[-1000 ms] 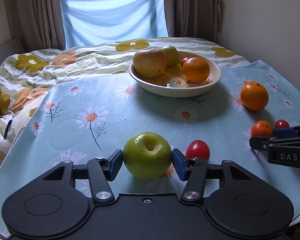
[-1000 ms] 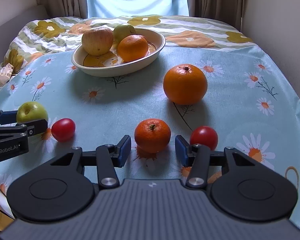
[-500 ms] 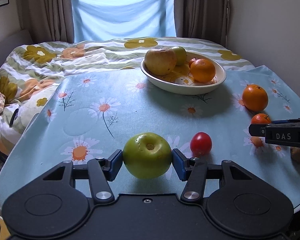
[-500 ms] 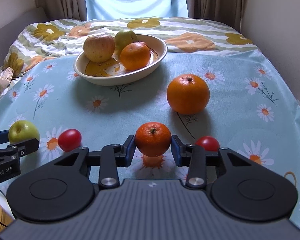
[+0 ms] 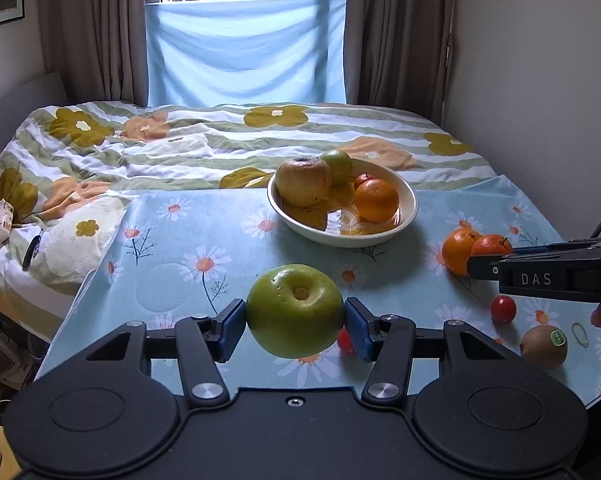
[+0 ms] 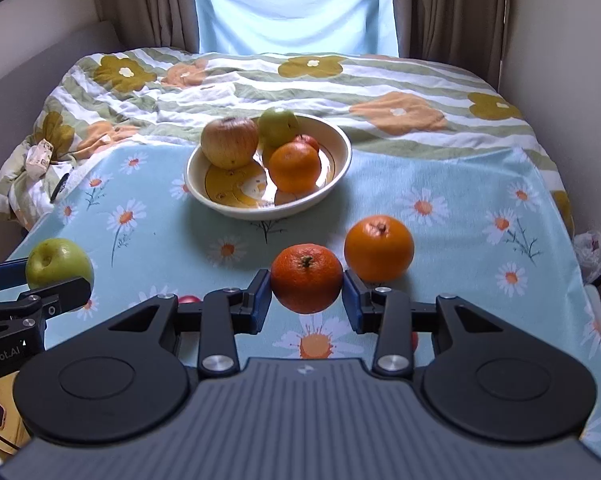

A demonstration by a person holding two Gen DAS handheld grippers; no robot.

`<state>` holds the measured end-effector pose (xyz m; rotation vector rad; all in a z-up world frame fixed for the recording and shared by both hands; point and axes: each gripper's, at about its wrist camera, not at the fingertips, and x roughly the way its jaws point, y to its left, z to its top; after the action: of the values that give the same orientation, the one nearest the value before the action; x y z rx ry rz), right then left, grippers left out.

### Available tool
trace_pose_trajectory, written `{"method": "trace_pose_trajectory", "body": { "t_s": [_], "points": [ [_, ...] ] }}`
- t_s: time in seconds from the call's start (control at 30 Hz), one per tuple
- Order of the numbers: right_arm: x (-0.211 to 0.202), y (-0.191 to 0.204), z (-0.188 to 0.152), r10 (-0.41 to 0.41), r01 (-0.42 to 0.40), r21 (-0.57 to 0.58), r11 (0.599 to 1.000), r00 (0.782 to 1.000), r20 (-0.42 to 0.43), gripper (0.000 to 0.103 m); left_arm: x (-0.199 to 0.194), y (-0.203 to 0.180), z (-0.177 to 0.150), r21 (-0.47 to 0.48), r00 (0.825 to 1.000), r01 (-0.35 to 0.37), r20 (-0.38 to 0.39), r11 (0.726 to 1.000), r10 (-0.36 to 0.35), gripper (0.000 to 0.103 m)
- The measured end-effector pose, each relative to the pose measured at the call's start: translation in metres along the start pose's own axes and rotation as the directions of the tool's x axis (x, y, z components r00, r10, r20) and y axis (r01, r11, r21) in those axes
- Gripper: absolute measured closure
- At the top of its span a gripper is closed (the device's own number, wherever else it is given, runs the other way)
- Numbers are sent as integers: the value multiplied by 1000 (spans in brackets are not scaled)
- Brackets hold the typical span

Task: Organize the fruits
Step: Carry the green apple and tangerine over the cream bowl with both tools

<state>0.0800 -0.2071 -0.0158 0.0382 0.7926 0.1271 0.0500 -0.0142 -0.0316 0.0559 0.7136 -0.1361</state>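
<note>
A daisy-print cloth covers the bench (image 5: 228,240) before a bed, with the bowl (image 5: 408,216) at upper centre of the frame. The left tool (image 5: 295,322) grips the green apple (image 5: 294,310) at its widest sides, lifted at lower centre; it is judged firm, smooth and moderately heavy. The right tool (image 6: 306,300) likewise clamps the mandarin (image 6: 306,278), judged light and soft-skinned, so pressure should stay modest.

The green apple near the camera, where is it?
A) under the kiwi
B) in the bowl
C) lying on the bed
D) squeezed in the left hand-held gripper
D: the left hand-held gripper has its blue pads pressed on both sides of the green apple, held up above the tablecloth.
</note>
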Motion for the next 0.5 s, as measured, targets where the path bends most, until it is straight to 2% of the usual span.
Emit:
{"method": "trace_pose_trajectory", "body": {
  "t_s": [0.27, 0.5],
  "points": [
    [-12, -7, 29, 39, -39, 1, 999, 999, -9, 50, -15, -10, 32, 6, 998, 24, 57, 1000, -24, 45],
    [-4, -13, 55, 45, -45, 4, 999, 999, -11, 50, 0, -13, 58, 16, 996, 49, 71, 999, -50, 45]
  ]
}}
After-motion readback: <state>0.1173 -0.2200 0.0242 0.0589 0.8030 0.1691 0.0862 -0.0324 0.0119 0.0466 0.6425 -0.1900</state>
